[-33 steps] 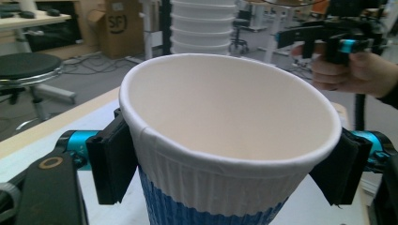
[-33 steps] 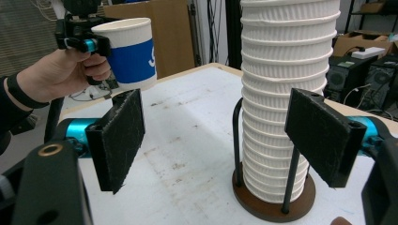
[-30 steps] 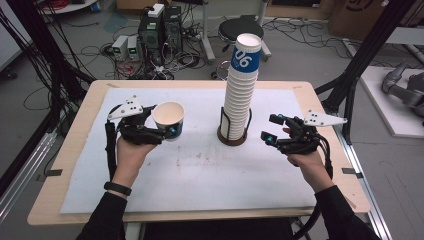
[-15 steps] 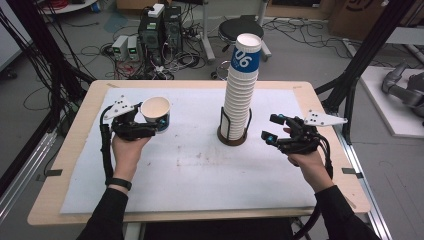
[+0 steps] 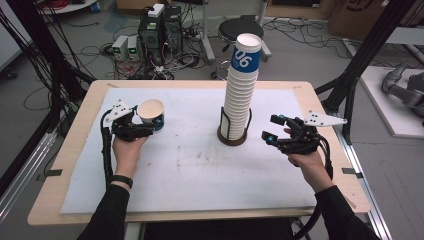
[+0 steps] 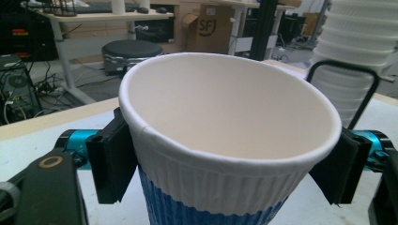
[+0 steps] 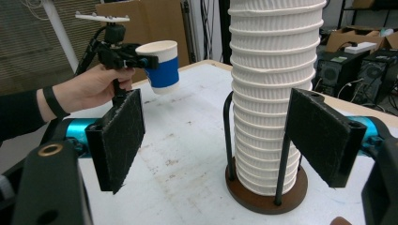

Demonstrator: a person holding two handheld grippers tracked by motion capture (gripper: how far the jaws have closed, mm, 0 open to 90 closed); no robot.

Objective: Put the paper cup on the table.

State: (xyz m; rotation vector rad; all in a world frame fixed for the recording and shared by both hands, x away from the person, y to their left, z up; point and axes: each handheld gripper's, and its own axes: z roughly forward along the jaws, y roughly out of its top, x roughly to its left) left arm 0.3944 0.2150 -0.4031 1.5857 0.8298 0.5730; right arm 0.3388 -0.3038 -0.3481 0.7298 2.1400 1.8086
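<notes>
A white paper cup with a blue band [image 5: 151, 114] stands upright in my left gripper [image 5: 146, 123], which is shut on it at the left of the table, low over the white mat. In the left gripper view the black pads [image 6: 111, 161] press both sides of the cup [image 6: 230, 154] just under its rim. A tall stack of nested paper cups [image 5: 240, 85] stands in a dark wire holder [image 5: 232, 137] at the table's middle. To its right my right gripper [image 5: 273, 129] is open, pointing at the stack [image 7: 272, 93], with nothing between its pads [image 7: 123, 136].
The white mat [image 5: 200, 170] covers most of the wooden table [image 5: 80, 150]. Black frame posts [image 5: 360, 65] rise at the right and left edges. On the floor behind the table are computer boxes, cables and a round stool [image 5: 239, 31].
My left gripper has carried the cup leftward and lower, away from the stack. The right gripper and the stack have not moved.
</notes>
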